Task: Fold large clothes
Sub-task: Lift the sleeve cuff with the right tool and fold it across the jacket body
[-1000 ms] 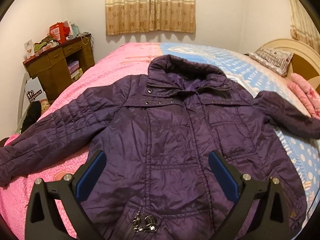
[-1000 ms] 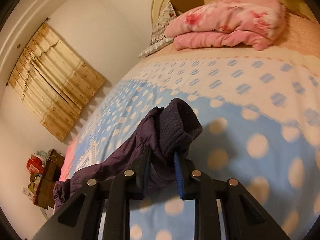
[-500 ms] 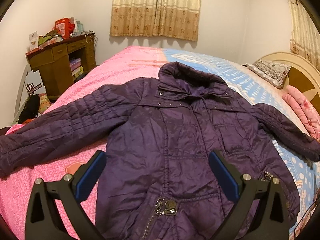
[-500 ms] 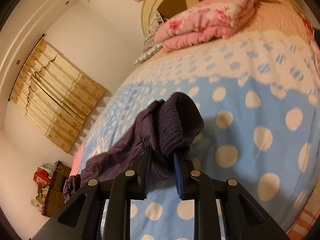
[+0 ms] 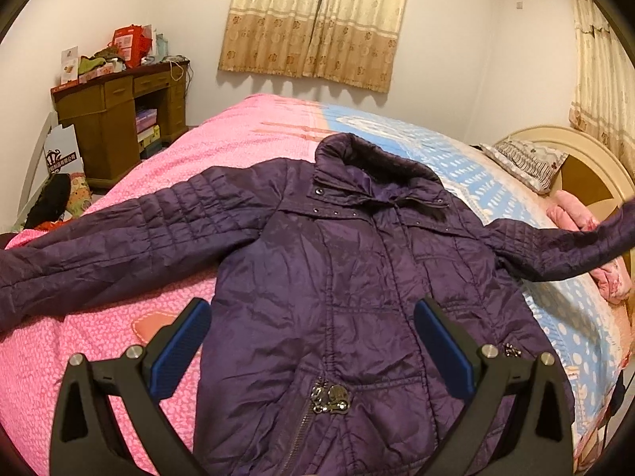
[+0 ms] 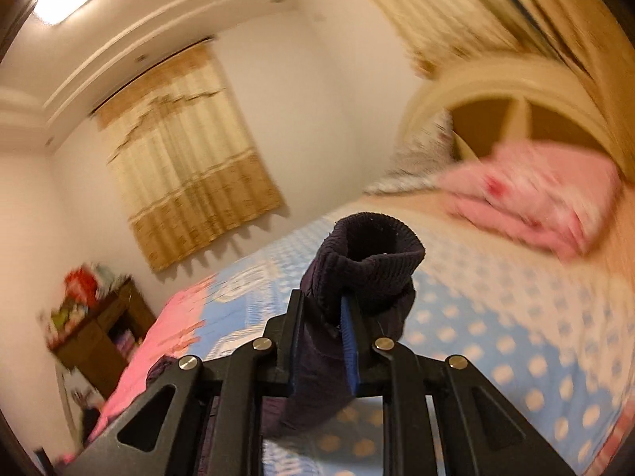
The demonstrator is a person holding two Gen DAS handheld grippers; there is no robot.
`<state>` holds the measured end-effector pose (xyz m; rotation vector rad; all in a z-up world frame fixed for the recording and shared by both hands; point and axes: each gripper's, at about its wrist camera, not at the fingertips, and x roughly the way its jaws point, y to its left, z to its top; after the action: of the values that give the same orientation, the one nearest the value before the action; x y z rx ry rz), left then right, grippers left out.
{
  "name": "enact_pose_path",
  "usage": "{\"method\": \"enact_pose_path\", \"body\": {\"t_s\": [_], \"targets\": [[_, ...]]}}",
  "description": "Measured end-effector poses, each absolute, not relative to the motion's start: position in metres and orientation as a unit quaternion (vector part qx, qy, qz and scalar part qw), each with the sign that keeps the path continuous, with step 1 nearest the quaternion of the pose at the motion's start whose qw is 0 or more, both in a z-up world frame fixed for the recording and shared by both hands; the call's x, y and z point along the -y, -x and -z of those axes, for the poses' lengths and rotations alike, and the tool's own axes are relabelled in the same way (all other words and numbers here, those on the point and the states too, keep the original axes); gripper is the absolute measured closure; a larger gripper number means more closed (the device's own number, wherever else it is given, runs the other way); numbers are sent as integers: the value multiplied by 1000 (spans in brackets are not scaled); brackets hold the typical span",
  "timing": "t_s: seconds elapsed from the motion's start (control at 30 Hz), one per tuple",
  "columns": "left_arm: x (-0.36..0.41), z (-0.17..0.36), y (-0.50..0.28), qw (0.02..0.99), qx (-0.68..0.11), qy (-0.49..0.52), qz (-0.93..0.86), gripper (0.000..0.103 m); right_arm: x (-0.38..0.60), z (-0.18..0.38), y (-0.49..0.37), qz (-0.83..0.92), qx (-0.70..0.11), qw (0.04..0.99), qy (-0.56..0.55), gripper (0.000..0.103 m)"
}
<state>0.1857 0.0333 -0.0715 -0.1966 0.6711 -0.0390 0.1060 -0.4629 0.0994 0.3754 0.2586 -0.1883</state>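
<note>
**Purple jacket spread on the bed, one sleeve lifted by its cuff**

The purple jacket point(image 5: 341, 277) lies front side up on the bed point(image 5: 246, 135), with the collar toward the curtained window and the zipper closed at the lower part. Its body rests where the pink half of the bedcover meets the blue dotted half. One sleeve lies flat across the pink side. The other sleeve point(image 5: 555, 246) is raised off the cover and stretches toward the headboard side.

The ribbed cuff point(image 6: 369, 265) of this raised sleeve is held by the right gripper point(image 6: 323, 337). Its jaws are narrow and are closing on the fabric, and the cuff stands up above them while the rest of the sleeve hangs down below.

The left gripper point(image 5: 313, 341) hovers over the lower part of the jacket with its jaws wide, and nothing is between them.

Further out, a folded pink blanket point(image 6: 547, 198) and a patterned pillow point(image 5: 524, 158) lie near the headboard point(image 5: 587, 158). A wooden desk point(image 5: 115, 119) with boxes on top stands by the wall beside the bed.
</note>
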Motion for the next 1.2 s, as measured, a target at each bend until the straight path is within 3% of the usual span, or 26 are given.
{"method": "enact_pose_path", "body": {"t_s": [0.03,0.1,0.27,0.43,0.5,0.53,0.57,0.6,0.87,1.1,1.13,1.17,1.2], "targets": [[-36,71,-185,940,-326,99,19,0,448,-107,-110,82,-127,973,-172,88],[-41,70,-182,940,-323,108,20,0,409,-125,-122,52,-124,982,-136,103],[-52,74,-181,937,-325,126,19,0,313,-145,-148,-31,-135,988,-74,103],[-66,76,-171,936,-322,138,18,0,240,-124,-175,-87,-188,978,-18,102],[-72,78,-169,935,-322,144,16,0,237,-107,-182,-80,-224,971,-16,80],[-76,78,-168,935,-322,149,15,0,244,-99,-185,-74,-239,968,-21,40],[-79,79,-167,934,-322,155,14,0,257,-86,-185,-60,-251,965,-35,11],[-81,79,-166,933,-321,160,15,0,270,-75,-186,-45,-258,964,-51,9],[-70,84,-173,932,-329,154,14,0,291,25,-195,-1,-370,929,-17,9],[-62,85,-171,931,-338,140,18,0,257,100,-229,36,-423,899,108,12],[-61,85,-172,930,-339,140,18,0,260,105,-231,39,-427,897,106,38],[-61,84,-171,930,-339,139,19,0,268,109,-233,45,-438,893,97,56],[-61,85,-171,931,-337,138,18,0,281,106,-232,41,-441,894,71,57]]}}
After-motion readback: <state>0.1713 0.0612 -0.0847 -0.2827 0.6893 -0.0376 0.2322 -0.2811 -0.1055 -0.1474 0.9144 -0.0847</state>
